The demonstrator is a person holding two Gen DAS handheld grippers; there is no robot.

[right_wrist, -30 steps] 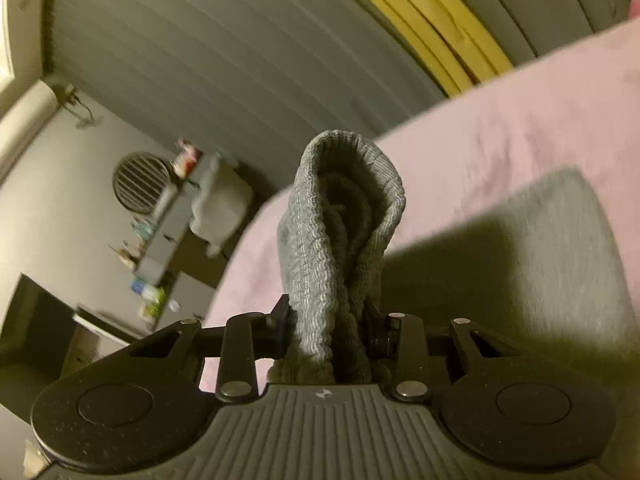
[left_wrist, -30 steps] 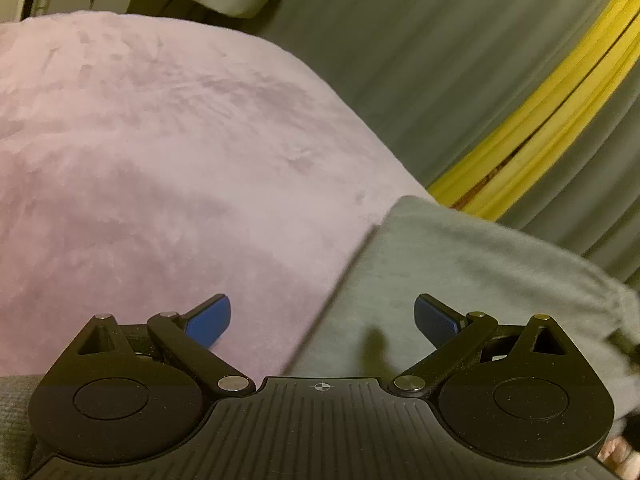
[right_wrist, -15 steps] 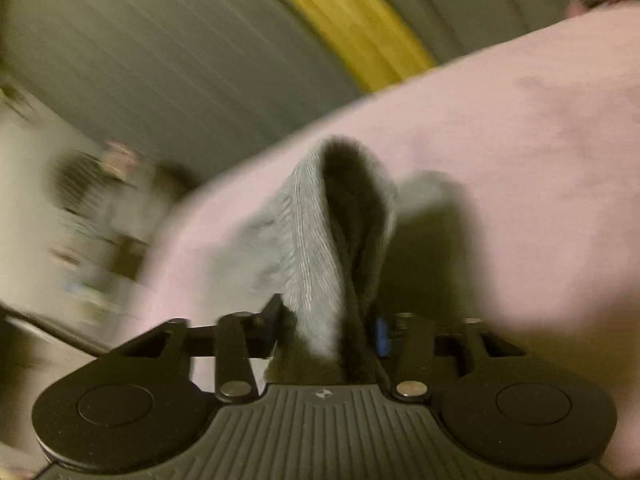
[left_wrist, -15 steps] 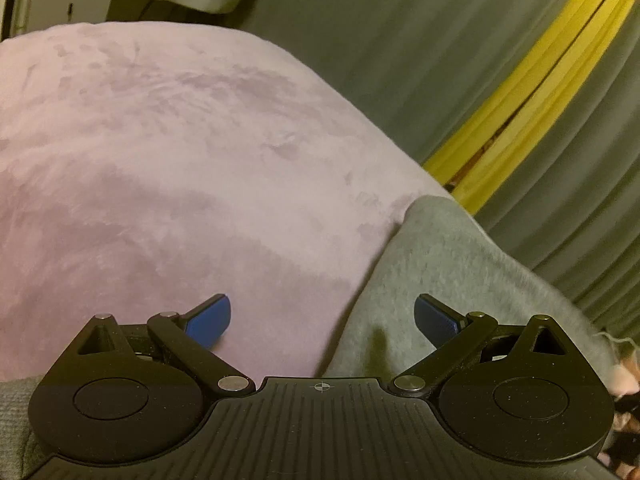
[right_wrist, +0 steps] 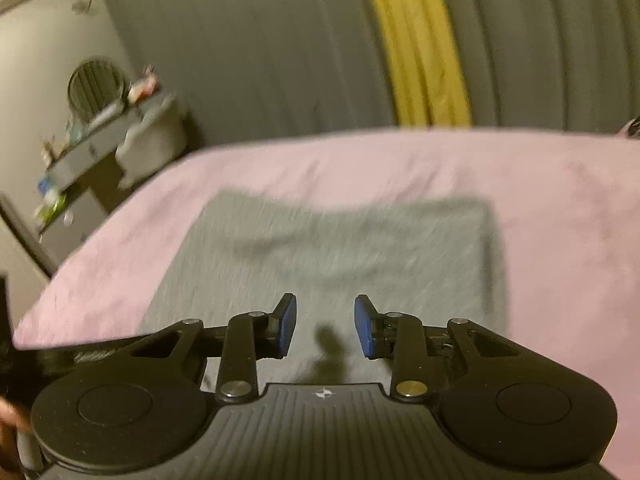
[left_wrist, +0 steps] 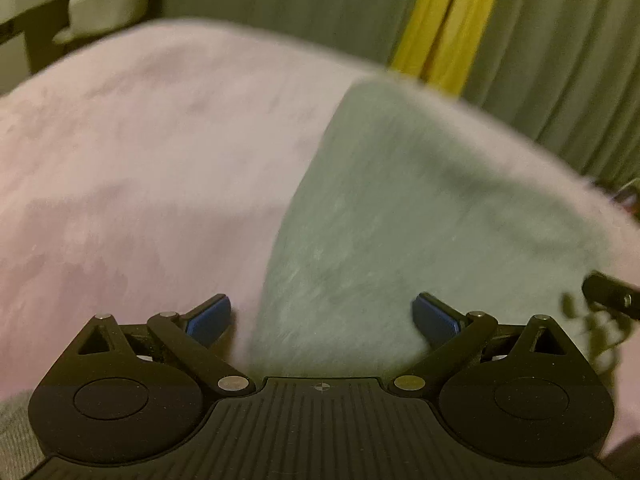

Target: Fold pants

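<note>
The grey pants (right_wrist: 344, 256) lie flat as a folded rectangle on the pink blanket (right_wrist: 560, 216). In the left wrist view the pants (left_wrist: 400, 216) spread ahead and to the right over the blanket (left_wrist: 140, 152). My left gripper (left_wrist: 322, 318) is open wide and empty, low over the near left edge of the pants. My right gripper (right_wrist: 325, 326) is open and empty, just above the near part of the pants. Part of the right gripper (left_wrist: 608, 294) shows at the right edge of the left wrist view.
Grey curtains with a yellow strip (right_wrist: 420, 48) hang behind the bed. A cluttered dresser (right_wrist: 84, 148) with a round mirror (right_wrist: 96, 88) stands at the far left. A pale object (left_wrist: 112, 0) sits beyond the bed's far corner.
My right gripper has let go of the bunched pants fabric and opened; the pants now lie flat. My left gripper stayed open and shifted over the pants' edge.
</note>
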